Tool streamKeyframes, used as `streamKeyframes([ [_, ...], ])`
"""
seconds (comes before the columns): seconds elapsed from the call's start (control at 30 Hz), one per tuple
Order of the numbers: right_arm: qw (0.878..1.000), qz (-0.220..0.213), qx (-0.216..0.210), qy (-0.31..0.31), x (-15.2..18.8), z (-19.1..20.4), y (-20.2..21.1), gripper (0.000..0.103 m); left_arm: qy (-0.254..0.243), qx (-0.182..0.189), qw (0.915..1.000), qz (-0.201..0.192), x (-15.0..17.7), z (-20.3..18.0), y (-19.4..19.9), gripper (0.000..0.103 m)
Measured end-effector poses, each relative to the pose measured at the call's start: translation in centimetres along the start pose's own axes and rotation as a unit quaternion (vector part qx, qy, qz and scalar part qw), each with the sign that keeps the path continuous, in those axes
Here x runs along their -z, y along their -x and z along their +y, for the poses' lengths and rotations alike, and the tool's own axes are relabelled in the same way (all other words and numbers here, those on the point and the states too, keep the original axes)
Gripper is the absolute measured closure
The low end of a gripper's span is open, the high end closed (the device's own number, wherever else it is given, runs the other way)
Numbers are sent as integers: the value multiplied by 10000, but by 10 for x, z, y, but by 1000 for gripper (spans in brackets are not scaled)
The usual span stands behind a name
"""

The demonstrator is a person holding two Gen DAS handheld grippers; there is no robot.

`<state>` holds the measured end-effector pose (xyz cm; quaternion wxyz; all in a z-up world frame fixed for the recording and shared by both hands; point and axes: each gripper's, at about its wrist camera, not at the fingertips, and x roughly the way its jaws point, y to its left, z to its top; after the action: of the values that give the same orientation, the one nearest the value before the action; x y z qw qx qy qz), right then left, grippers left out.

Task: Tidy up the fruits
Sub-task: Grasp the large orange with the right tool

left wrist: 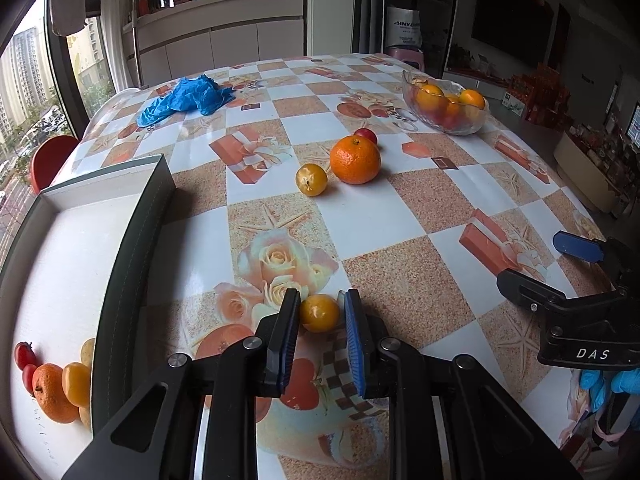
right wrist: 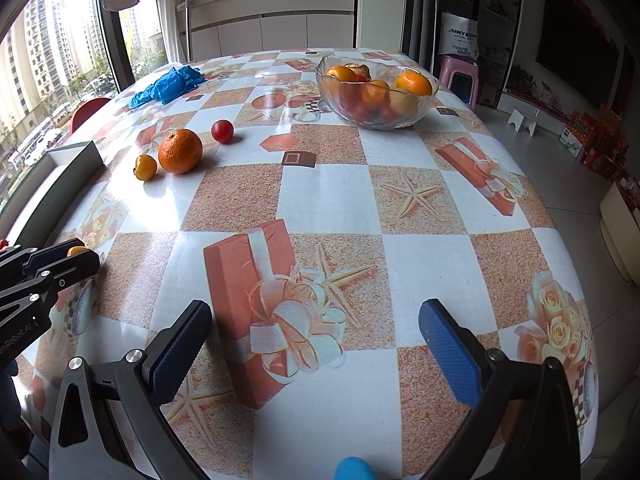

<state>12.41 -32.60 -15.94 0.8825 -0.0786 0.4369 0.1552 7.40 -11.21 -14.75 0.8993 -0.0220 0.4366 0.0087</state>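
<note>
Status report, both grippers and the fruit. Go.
Left gripper shut on small yellow fruit. Right gripper open, nothing between the pads. Three loose fruits on table; white tray alongside, path unobstructed.

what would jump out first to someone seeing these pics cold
The left claw shut on a small yellow fruit, low over the checked tablecloth. Beyond it sits a big orange, with a glass bowl of fruit at the far end; the right claw is open.

Box point(left wrist: 132, 216) left on table point(left wrist: 400, 208); bowl point(left wrist: 444, 108) far right; three fruits point(left wrist: 355, 159) between.
</note>
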Motion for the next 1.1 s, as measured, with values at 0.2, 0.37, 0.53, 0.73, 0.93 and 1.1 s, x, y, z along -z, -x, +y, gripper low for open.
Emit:
streamKeyframes([
  [0.2,9999,164,24,4,-7,2,-2,0,80,-47,10000,24,0,9,1,79],
  [0.37,9990,404,-148,112,-24,15,-13,0,106,-76,9999,9,1,16,2,79],
  [0.53,9971,355,-663,-105,-54,31,-22,8,78,-92,9999,-21,2,18,2,79],
  [0.73,9955,247,-881,242,-86,58,-37,13,93,-95,9999,-50,2,19,3,79],
  [0.93,9930,337,-874,721,-102,82,-62,26,164,-75,9998,-43,2,20,3,79],
  [1.1,9916,240,-977,817,-111,92,-69,32,180,-67,9998,-26,2,20,3,79],
])
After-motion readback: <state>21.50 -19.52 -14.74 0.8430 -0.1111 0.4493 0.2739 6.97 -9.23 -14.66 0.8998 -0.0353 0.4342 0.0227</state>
